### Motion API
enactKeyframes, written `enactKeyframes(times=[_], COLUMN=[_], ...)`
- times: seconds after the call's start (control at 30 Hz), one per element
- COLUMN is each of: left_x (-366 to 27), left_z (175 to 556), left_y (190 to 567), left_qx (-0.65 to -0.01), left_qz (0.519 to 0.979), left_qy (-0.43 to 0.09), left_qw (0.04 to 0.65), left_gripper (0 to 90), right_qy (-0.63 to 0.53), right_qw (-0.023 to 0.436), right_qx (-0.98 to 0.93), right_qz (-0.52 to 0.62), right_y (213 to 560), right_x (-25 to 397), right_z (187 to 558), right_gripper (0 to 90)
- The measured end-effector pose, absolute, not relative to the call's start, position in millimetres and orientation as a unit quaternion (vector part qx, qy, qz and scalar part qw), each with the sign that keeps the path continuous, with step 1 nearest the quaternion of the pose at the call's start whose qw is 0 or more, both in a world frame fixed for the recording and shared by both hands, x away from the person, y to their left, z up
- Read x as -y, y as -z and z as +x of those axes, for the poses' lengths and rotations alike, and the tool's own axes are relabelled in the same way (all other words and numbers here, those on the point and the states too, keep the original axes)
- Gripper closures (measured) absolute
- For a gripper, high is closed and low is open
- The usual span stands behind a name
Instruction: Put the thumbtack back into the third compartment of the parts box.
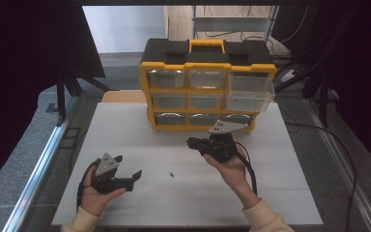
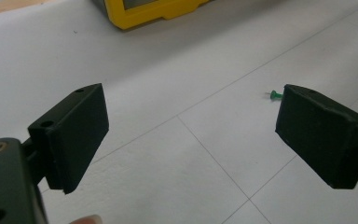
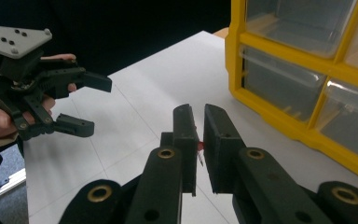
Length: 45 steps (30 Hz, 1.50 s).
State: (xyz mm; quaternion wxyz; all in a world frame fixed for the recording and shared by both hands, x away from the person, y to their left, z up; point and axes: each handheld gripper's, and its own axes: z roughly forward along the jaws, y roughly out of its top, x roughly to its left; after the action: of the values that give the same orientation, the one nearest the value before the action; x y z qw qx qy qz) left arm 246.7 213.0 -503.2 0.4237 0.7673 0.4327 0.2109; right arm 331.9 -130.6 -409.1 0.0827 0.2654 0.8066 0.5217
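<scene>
The table point(image 1: 140, 130) is white, made of flat panels with thin seams between them, and metal rails run along its two sides. Around it the room is dark, with black curtains on both sides and cables on the grey floor at the right.

The right gripper point(image 3: 199, 140) is held above the table, just in front of the organizer point(image 1: 207, 84). Its jaws are nearly closed on a red pin point(image 3: 199, 147). The pin is very small; I see a bit of red and a thin metal point in the narrow gap between the jaws. In the high view the right gripper point(image 1: 193, 143) points to the left.

A green pin point(image 1: 172, 173) lies on the bare table between the two hands. In the left gripper view the green pin point(image 2: 274, 95) shows a round head and a short needle, and it lies just beside the tip of one jaw.

The left gripper point(image 1: 133, 166) is low over the near left part of the table. Its jaws stand wide open with nothing between them.

The organizer is yellow and black, with a yellow handle on top and clear drawers in three rows. One drawer point(image 1: 249, 92) on the right side is pulled out toward the person. Nothing stands between the grippers and the green pin.
</scene>
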Motion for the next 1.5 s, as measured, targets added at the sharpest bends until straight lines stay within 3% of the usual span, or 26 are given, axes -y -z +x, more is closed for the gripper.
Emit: enactKeyframes(times=[1.5], left_x=[-211], left_z=[248], left_y=[506], left_qx=[-0.429], left_qz=[0.774], left_qy=[-0.214], left_qw=[0.413], left_gripper=[9.6], right_qy=[-0.589], right_qw=[0.156], right_qx=[-0.752], right_qz=[0.25], right_y=[324], right_x=[166], right_z=[322], right_gripper=[83.3])
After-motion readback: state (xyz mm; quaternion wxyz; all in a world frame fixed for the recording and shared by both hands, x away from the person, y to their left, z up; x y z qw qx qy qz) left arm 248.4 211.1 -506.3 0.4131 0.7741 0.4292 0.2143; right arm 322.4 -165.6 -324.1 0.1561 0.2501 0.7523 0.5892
